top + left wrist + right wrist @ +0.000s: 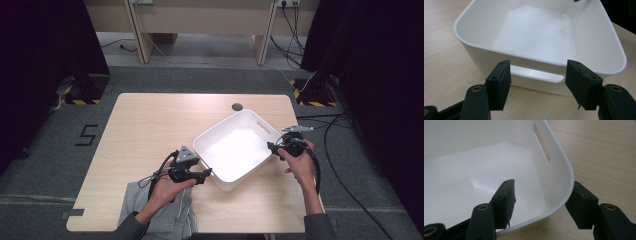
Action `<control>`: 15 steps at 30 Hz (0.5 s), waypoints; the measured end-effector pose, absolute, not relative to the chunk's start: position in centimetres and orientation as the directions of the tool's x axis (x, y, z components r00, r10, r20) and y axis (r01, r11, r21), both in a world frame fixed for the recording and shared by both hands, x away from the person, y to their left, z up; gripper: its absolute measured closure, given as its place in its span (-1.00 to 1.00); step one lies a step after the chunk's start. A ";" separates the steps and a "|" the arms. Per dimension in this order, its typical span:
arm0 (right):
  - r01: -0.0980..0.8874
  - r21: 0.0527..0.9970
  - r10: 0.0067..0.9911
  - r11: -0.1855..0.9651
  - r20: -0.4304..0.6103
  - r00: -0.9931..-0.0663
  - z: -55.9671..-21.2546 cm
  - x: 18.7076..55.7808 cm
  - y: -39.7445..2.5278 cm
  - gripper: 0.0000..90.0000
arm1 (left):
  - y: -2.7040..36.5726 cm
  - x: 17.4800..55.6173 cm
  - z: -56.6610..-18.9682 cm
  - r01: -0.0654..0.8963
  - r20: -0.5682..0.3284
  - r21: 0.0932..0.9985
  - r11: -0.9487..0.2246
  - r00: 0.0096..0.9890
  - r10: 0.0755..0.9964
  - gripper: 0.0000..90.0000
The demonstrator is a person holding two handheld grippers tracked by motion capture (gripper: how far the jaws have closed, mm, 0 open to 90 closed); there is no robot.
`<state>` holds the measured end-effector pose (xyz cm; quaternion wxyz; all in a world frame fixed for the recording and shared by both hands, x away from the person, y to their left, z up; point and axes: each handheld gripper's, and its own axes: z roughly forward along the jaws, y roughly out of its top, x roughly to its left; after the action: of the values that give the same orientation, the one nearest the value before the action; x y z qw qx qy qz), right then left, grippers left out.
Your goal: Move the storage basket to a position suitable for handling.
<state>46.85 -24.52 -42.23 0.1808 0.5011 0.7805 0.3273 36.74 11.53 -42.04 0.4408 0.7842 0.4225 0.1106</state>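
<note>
An empty white plastic bin (pixel 235 150) sits turned at an angle on the right half of the wooden table (pixel 150 125). My left gripper (pixel 209 173) is open at the bin's near-left wall. In the left gripper view its jaws (pixel 537 75) frame the handle slot (pixel 536 75) in the bin (pixel 536 32), just short of the wall. My right gripper (pixel 271 148) is open at the bin's right corner. In the right gripper view it (pixel 541 192) straddles the rim of the bin (pixel 474 170), one jaw inside and one outside.
A crumpled grey cloth (pixel 150 207) lies at the table's near edge under the left forearm. A round cable hole (pixel 237 106) sits near the far edge. Black cables (pixel 345 165) run across the floor to the right of the table.
</note>
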 end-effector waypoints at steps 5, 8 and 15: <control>0.670 0.695 0.916 0.259 0.044 -0.400 -42.3 45.4 -24.6 -0.12 | 11.5 37.3 -41.5 0.564 -0.190 0.782 -0.266 0.621 0.760 -0.11; 0.684 0.685 0.926 0.251 0.036 -0.375 -42.1 44.6 -24.6 -0.20 | 11.6 37.5 -41.8 0.570 -0.184 0.777 -0.267 0.611 0.770 -0.08; 0.691 0.695 0.946 0.198 0.048 -0.319 -42.3 41.9 -24.8 -0.33 | 12.4 38.0 -42.5 0.588 -0.192 0.769 -0.252 0.588 0.786 -0.02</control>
<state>41.86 -24.77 -42.28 0.2009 0.5478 0.7473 0.3180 38.01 12.37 -42.51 0.4260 0.7827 0.4387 0.1163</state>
